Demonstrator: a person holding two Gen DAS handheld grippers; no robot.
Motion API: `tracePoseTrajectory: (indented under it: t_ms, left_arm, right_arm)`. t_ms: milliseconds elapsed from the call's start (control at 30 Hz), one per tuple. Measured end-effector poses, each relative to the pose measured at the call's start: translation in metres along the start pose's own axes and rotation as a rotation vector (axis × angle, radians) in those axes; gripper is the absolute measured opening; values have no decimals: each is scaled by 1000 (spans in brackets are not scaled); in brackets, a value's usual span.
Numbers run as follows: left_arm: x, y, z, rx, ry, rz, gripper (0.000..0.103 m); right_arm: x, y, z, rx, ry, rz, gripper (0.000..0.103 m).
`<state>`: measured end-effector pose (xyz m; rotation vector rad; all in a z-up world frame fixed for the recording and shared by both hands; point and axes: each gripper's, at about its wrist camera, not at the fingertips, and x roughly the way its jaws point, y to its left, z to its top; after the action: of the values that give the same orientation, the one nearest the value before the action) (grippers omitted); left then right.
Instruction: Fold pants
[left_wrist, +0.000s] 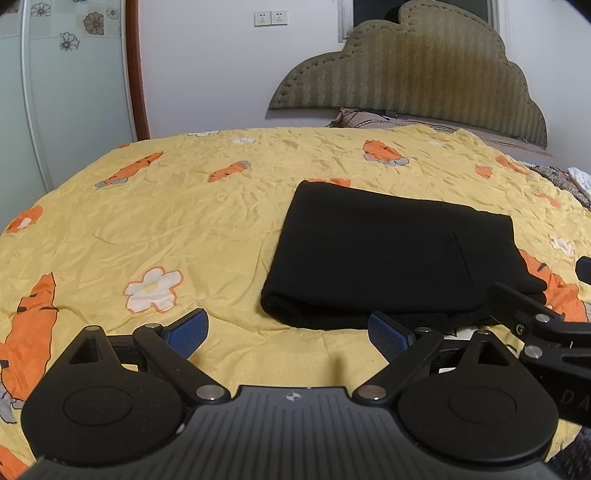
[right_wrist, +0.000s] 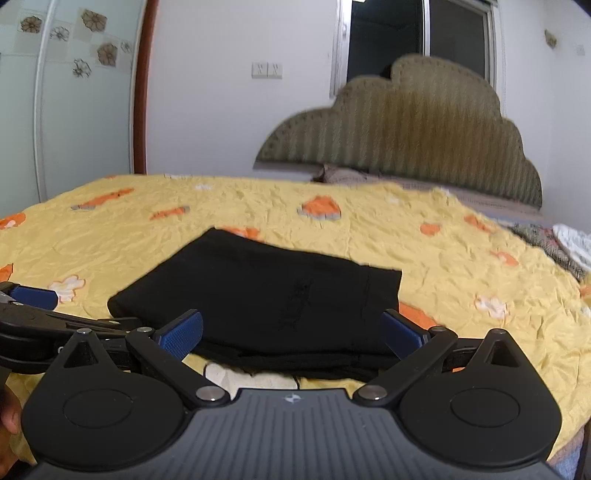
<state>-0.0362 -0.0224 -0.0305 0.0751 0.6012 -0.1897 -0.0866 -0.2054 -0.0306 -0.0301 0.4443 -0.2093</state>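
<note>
Black pants (left_wrist: 391, 258), folded into rectangle, flat on yellow carrot-print quilt (left_wrist: 184, 221) near bed's front edge. Left gripper (left_wrist: 291, 336): fingers spread, empty. Right gripper (right_wrist: 291, 332): fingers spread, empty.

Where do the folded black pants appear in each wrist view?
Left wrist view: black pants right of centre, beyond the open fingers.
Right wrist view: black pants at centre, just ahead of the open fingers.
Shared landmark: the scalloped headboard behind the yellow quilt.

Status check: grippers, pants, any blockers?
Left gripper open, empty. Right gripper open, empty. Black pants folded flat on yellow quilt. Nothing obstructing.
</note>
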Motion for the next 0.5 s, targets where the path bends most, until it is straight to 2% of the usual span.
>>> tracePoseTrajectory:
  t_ms: [267,500]
  left_arm:
    - [4,-3,-4,16,24,-19,95]
    - [9,-10,-6,34,40,-30,95]
  right_arm:
    - [8,-10,1,13,93,11,103]
    - [8,-14,0,-9,122,32,103]
